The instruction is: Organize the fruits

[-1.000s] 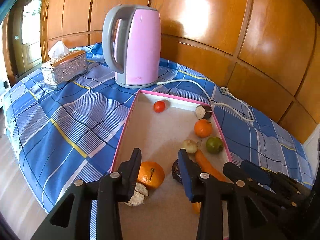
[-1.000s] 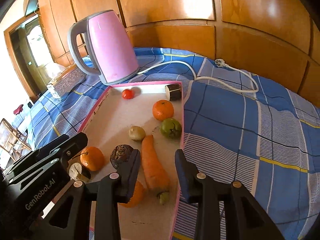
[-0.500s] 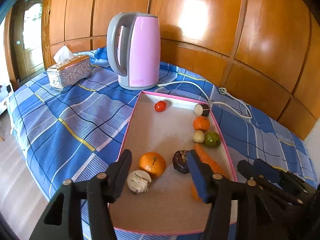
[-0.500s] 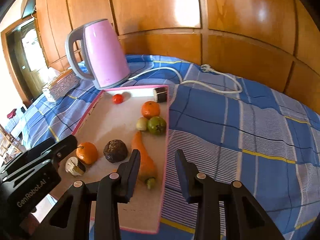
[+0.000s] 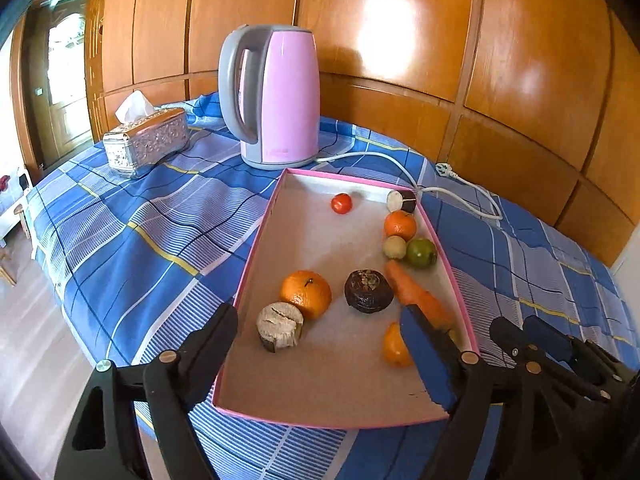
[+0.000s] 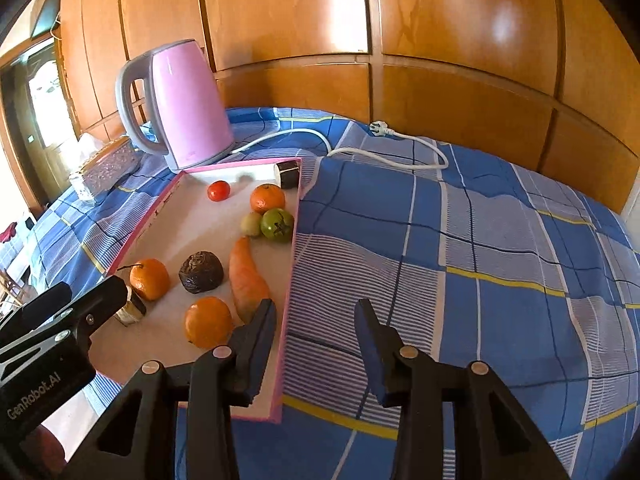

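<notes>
Left gripper (image 5: 320,330) spread wide, jaws just opened, nothing between. Right gripper (image 6: 316,318) partly open, empty, jaws just widening, angled downward.

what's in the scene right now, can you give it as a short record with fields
surface: blue plaid cloth
container: pink-rimmed tray
in tray: three oranges, red tomato, green tomato, carrot, dark brown fruit
behind tray: pink kettle, unplugged cord
left tongs: open, holding nothing
right tongs: open, holding nothing

Left claw (image 5: 320,334) finger hides half of near orange (image 5: 393,346).
</notes>
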Motion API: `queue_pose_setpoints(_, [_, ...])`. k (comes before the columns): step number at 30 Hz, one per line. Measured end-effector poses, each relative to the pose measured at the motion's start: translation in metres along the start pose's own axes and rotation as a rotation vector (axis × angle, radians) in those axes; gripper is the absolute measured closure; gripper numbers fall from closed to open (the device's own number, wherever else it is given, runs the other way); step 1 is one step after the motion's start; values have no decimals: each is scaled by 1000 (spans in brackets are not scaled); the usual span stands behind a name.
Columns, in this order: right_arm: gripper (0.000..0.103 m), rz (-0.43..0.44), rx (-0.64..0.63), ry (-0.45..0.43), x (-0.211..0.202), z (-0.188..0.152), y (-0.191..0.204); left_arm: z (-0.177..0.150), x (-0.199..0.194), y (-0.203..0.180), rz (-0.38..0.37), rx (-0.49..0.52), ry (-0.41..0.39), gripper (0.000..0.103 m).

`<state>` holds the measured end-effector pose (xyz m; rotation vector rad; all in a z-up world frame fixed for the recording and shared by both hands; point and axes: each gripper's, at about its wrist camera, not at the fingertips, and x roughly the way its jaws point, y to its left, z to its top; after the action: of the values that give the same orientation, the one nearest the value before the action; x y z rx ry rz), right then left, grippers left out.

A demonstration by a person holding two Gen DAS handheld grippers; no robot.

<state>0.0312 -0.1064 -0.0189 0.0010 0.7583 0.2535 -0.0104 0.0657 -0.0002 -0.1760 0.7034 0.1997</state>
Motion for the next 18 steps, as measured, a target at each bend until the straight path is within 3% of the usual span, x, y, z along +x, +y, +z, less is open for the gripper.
queue_pose_setpoints(18, [62, 16, -23, -2, -2, -2, 7, 1, -4, -5, 0, 11, -11, 12])
